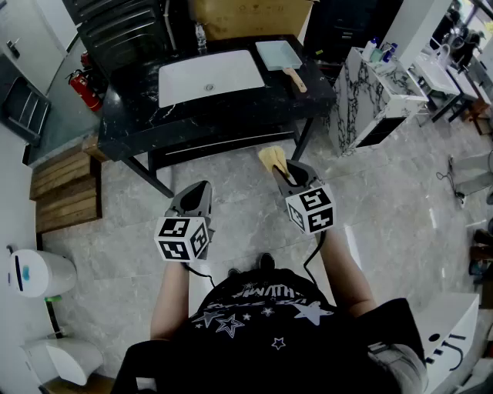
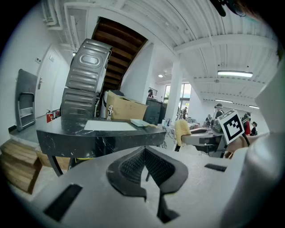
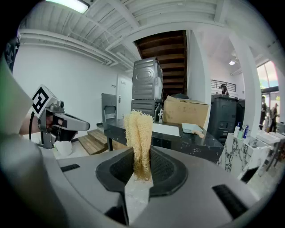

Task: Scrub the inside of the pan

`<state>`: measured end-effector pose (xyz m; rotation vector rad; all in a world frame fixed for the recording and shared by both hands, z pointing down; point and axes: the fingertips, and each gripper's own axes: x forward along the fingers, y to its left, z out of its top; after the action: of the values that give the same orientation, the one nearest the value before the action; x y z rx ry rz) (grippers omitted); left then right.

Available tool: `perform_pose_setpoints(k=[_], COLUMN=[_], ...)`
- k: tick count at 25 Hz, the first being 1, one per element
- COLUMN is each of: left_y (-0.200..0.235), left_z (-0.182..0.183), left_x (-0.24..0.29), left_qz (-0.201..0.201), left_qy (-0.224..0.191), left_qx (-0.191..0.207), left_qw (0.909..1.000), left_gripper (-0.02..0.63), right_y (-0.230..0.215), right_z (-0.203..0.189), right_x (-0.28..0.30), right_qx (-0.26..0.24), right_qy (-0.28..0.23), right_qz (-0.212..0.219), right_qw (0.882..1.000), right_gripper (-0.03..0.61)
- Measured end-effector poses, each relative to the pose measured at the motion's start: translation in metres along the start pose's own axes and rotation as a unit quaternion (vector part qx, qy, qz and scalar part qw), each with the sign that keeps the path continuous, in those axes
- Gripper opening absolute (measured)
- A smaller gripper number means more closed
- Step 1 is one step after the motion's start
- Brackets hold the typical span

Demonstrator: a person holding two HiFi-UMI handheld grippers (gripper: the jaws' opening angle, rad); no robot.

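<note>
A pale blue square pan (image 1: 277,55) with a wooden handle lies at the right end of a black marble table (image 1: 216,119), next to a white basin (image 1: 209,75). The pan (image 3: 193,128) shows far ahead in the right gripper view and, as a small pan (image 2: 141,123), in the left gripper view. Both grippers hang over the floor, well short of the table. My right gripper (image 1: 281,168) is shut on a yellow loofah scrubber (image 3: 139,138), which stands upright from its jaws. My left gripper (image 1: 202,189) is shut with nothing between its jaws (image 2: 144,153).
A red fire extinguisher (image 1: 86,88) and wooden steps (image 1: 68,188) sit left of the table. Right of the table stands a marble-patterned cabinet (image 1: 370,96). A cardboard box (image 1: 246,15) is behind the table. A white bin (image 1: 38,273) stands at my left.
</note>
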<state>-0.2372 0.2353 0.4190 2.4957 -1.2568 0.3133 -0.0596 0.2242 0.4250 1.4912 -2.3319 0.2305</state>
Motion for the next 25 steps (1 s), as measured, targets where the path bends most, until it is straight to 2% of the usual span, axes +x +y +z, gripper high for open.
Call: perform_pose_setpoints(k=[10,19,25], left_y=[-0.019,-0.03,-0.044], left_z=[0.005,-0.006,-0.001], left_x=[0.009,0.016,0.028], left_qz=[0.017,0.024,0.025], left_qy=[-0.002,0.01,0.009], left_qx=[0.015,0.005,0.012], left_qw=[0.9997,0.9997,0.9996], left_gripper=[0.008,0.008,0.008], right_y=[-0.026,-0.03,-0.043], right_z=[0.004,-0.009,-0.017], right_x=[-0.008,-0.009,-0.019], right_qx=[0.012,0.021,0.032], right_qy=[-0.015,-0.007,-0.02], right_qz=[0.002,0.021,0.034], right_qw=[1.0,1.0,0.999], right_gripper=[0.078,0.08,0.086])
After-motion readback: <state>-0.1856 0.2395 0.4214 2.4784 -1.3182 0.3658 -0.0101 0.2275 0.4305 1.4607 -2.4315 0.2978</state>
